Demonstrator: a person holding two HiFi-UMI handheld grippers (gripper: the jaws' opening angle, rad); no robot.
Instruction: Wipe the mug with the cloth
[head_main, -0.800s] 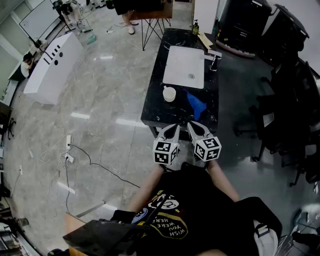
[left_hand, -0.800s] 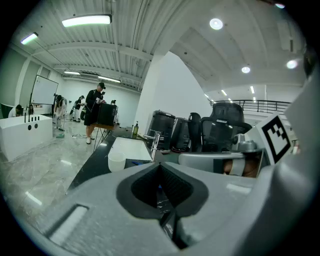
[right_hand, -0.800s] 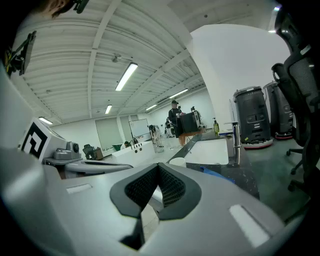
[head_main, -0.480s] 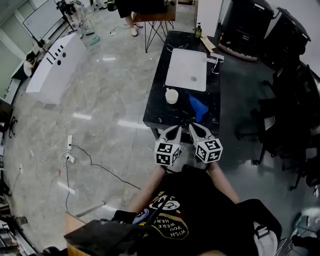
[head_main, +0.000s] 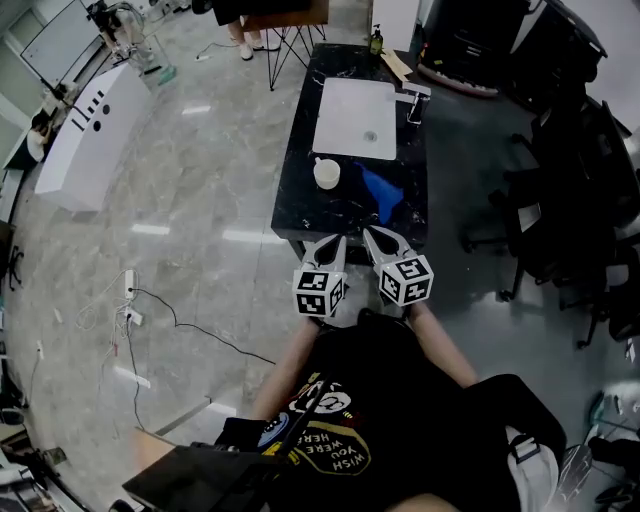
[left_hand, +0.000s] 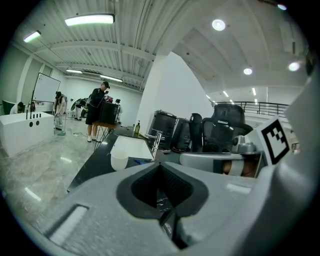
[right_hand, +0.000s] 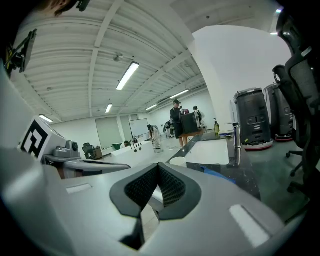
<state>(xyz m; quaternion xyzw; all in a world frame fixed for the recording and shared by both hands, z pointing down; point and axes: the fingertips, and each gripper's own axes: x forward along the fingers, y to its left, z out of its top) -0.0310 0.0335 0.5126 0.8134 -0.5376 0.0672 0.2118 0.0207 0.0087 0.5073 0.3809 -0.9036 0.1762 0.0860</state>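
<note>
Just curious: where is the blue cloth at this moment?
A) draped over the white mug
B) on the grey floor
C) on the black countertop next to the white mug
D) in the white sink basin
C: the head view shows the crumpled blue cloth lying on the black countertop, to the right of the round white mug, not in the sink.

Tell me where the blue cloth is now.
In the head view the blue cloth lies on the black counter, right of the white mug and nearer than the sink.
</note>
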